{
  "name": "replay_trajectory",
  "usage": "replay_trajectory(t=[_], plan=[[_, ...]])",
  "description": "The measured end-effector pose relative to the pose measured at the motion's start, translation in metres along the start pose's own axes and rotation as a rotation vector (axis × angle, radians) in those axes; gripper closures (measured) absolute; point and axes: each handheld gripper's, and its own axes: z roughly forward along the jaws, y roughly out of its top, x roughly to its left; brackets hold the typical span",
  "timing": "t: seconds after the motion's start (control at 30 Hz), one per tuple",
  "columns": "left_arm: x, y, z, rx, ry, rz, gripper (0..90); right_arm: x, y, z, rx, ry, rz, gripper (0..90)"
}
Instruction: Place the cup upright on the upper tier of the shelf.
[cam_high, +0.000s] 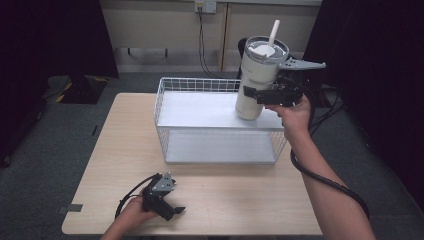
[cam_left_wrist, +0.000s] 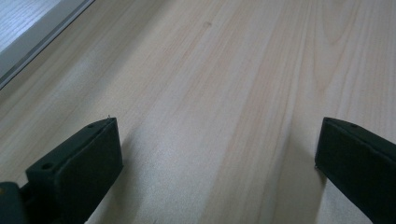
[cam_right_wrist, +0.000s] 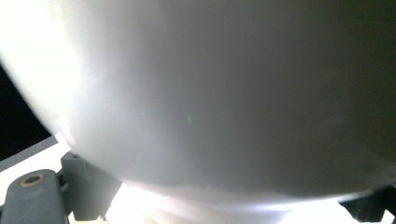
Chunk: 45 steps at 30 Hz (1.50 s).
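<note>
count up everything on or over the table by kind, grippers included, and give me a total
Tumbler with straw: 1
Wire basket: 1
Hand-held gripper: 2, the left hand-held gripper on the table, the right hand-held gripper holding the tumbler
Total: 4

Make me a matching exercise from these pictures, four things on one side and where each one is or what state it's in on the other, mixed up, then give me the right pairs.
Things:
1. tumbler
2. left gripper
3. wire basket
4. straw

Places or states:
A. open, low over the near table edge
B. sticks up through the lid
C. stands on the far half of the table
D. clamped by the right gripper above the basket

Pairs: 1-D, 2-A, 3-C, 4-B
</note>
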Motion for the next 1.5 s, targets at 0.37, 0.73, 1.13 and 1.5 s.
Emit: replay_trajectory(t=[0.37,0.73,1.13,1.5], plan=[[0.0,0.0,0.0,0.0,0.0,0.0,0.0,-0.002,0.0,0.01,0.006,-0.012,-0.003,10.6],[0.0,0.0,0.0,0.0,0.0,0.0,0.0,-0.004,-0.001,0.019,0.015,-0.027,0.005,10.6],[0.0,0.0,0.0,0.0,0.0,0.0,0.0,-0.006,-0.004,0.022,0.015,-0.052,0.0,10.5],[0.0,0.0,0.0,0.0,0.0,0.0,0.0,-0.007,-0.007,0.026,0.024,-0.063,0.001,10.5]])
